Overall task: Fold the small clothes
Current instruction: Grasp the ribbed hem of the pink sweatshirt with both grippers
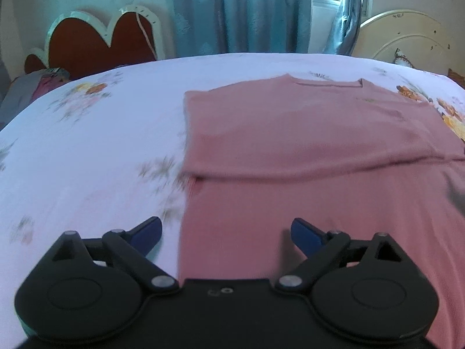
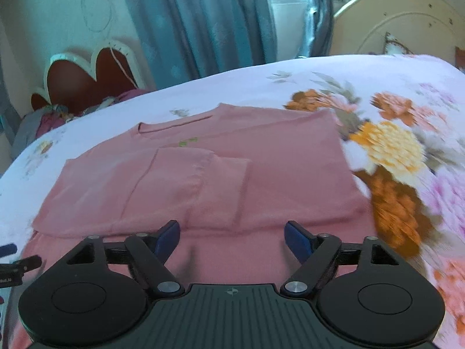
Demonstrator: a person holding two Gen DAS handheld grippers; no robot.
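The pink top (image 2: 261, 160) lies flat on the floral bedsheet (image 1: 87, 145), sleeves folded in and one cross fold laid; the left gripper (image 1: 226, 231) and right gripper (image 2: 232, 234) hover spread wide, holding nothing; seemingly between folds, next pinching the near hem.

One pink garment (image 2: 203, 180) at centre frame, folded over itself. One bed, under one floral sheet (image 1: 87, 133). Two grippers: the left gripper (image 1: 226, 229) at lower centre of its own view, the right gripper (image 2: 232, 234) likewise, each with two blue fingertips (image 2: 167, 237) set wide apart. Two teal curtains (image 2: 197, 29) along the top. One heart-shaped headboard (image 1: 96, 40) upper left, one cream headboard (image 1: 407, 37) upper right. Perhaps one heap of clothes (image 2: 49, 119) at far left, blurred.
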